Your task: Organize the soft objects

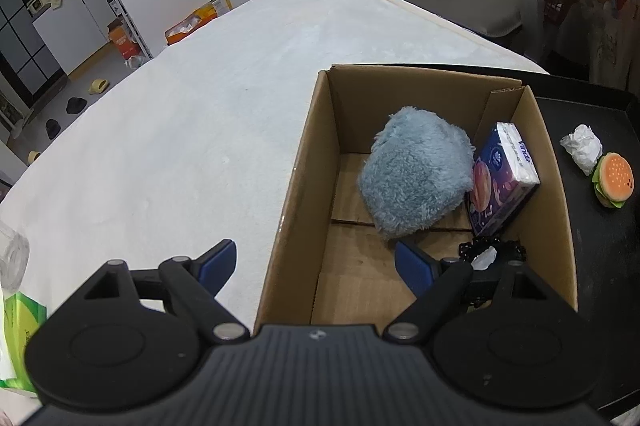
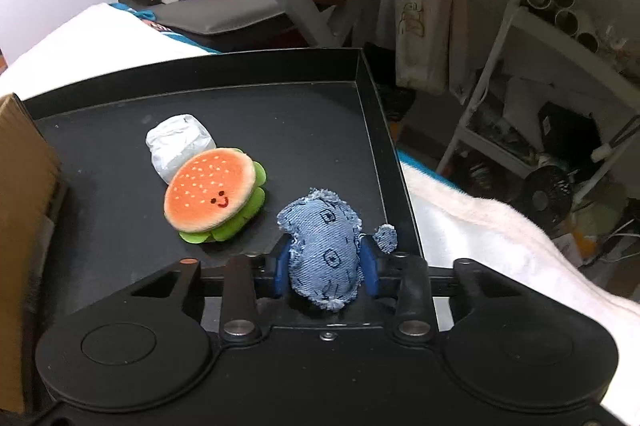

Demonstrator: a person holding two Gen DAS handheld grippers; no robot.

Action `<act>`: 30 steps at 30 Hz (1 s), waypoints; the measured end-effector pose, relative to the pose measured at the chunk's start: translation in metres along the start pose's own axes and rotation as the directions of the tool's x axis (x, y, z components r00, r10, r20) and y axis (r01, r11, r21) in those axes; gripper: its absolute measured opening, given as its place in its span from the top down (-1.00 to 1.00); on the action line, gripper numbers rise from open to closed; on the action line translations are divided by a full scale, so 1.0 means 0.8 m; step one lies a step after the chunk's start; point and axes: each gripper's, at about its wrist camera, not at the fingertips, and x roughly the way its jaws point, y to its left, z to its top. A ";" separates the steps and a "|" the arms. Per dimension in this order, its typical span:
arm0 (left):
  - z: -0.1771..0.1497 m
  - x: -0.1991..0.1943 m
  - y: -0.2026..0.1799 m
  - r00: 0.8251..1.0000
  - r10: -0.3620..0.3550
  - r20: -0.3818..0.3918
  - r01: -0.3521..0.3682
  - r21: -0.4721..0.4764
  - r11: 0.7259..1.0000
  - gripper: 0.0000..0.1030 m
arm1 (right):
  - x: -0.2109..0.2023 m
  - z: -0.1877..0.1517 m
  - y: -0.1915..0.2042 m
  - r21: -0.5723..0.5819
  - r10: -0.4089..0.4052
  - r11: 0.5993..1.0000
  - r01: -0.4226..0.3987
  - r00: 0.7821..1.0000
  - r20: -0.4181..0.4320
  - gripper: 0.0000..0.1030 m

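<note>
A white fleecy bed cover (image 1: 192,98) spreads out ahead of me, with a cardboard box (image 1: 304,162) standing on it and a black tray (image 2: 372,114) beside the box. My left claw (image 1: 316,262) tilts steeply down over the box's near left wall, jaws spread wide with nothing between them; one blue pad hangs outside the wall, the other inside. Ahead of it in the box lie one fluffy blue cushion (image 1: 416,178), one tissue pack (image 1: 504,178) leaning at the right wall, and one black lace piece (image 1: 488,250) just beside my inner pad. My right claw (image 2: 326,266) also points steeply down, over the tray's near right corner, its pads pressed on one denim stuffed toy (image 2: 324,246). Ahead and left of it sit one plush hamburger (image 2: 216,190) and, touching it behind, one white crumpled bundle (image 2: 178,146).
</note>
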 end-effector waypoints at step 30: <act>0.000 -0.018 0.040 0.992 -0.114 0.056 0.118 -0.083 0.990 -0.65 | -0.113 0.031 0.051 -0.054 0.099 0.994 -0.095 0.992 0.078 0.52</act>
